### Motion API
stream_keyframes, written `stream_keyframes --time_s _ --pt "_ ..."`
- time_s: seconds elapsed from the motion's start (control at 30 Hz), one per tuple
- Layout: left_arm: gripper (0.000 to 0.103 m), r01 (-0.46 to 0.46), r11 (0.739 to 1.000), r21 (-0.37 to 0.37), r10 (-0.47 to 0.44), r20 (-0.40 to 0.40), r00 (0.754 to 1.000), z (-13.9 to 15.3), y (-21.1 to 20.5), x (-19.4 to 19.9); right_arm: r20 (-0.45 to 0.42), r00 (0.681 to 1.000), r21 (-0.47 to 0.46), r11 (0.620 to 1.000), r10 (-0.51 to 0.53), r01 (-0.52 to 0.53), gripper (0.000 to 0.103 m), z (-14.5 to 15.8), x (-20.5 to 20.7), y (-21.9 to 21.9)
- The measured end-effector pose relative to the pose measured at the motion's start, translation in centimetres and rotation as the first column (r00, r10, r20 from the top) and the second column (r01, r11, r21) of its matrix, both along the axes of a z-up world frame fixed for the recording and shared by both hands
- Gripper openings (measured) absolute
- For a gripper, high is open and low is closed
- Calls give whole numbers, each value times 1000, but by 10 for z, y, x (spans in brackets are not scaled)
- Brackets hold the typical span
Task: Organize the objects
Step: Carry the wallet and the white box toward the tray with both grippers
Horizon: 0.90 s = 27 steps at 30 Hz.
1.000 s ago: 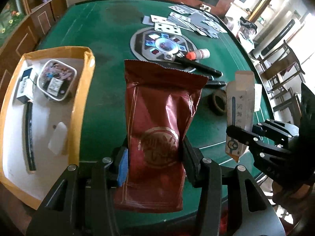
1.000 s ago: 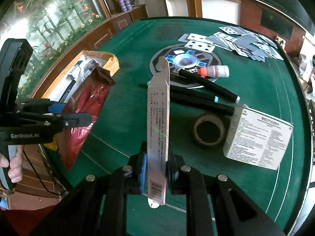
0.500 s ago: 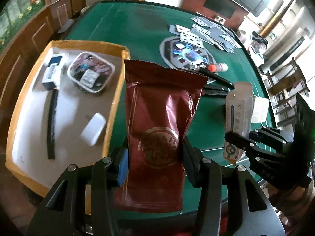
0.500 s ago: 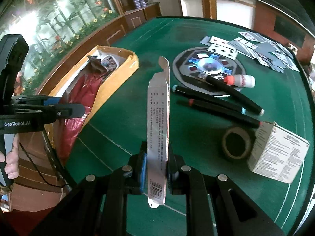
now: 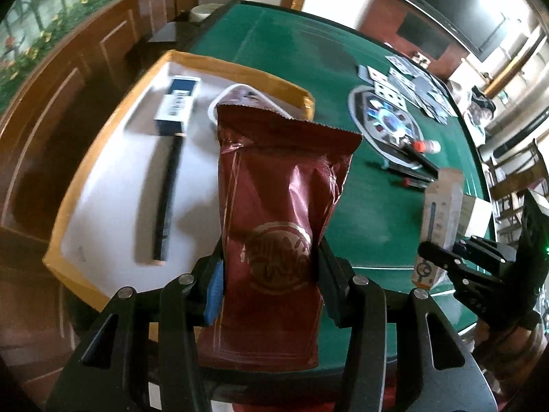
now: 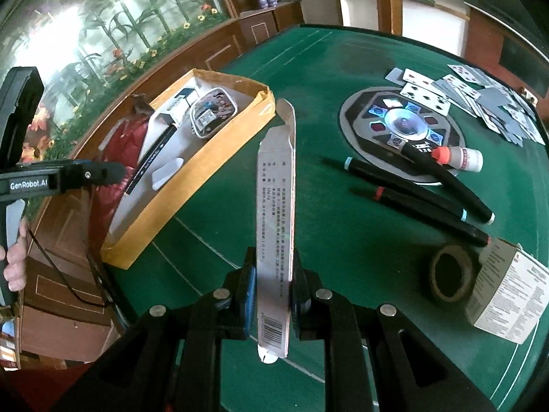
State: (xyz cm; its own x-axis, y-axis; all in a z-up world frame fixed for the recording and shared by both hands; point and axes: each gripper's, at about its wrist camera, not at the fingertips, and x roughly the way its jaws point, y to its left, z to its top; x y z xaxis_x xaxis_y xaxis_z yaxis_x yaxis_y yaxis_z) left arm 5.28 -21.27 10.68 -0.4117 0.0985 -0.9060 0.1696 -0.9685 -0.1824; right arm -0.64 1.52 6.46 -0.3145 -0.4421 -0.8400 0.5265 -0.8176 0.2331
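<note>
Gripping a dark red foil pouch (image 5: 274, 226) upright between its fingers, the left gripper (image 5: 269, 274) has carried it from above the green table (image 5: 302, 51) to over the yellow-rimmed tray (image 5: 236, 70), where a blue-and-white box (image 5: 176, 106), a black pen (image 5: 166, 199) and a white-rimmed container (image 6: 212, 113) lie. The right gripper (image 6: 272, 288) stays clamped on a narrow flattened carton (image 6: 276, 206), beside the tray, with markers (image 6: 442, 175), a tape roll (image 6: 449, 273) and a white box (image 6: 511, 295) further right.

chairs (image 5: 514, 185) | wooden cabinets (image 6: 267, 17) | perhaps a floral mural (image 6: 103, 34)
</note>
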Motion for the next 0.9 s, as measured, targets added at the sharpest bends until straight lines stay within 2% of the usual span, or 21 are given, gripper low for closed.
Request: stream_keyframes --time_s 0.6,0.9 --pt "47 -157 985 -74 156 -24 987 14 -92 9 3 1000 7 1000 24 -24 15 0 -1 -18" --pt "47 -175 982 -74 176 0 984 2 -114 11 -1 999 6 999 48 -48 15 5 0 -43"
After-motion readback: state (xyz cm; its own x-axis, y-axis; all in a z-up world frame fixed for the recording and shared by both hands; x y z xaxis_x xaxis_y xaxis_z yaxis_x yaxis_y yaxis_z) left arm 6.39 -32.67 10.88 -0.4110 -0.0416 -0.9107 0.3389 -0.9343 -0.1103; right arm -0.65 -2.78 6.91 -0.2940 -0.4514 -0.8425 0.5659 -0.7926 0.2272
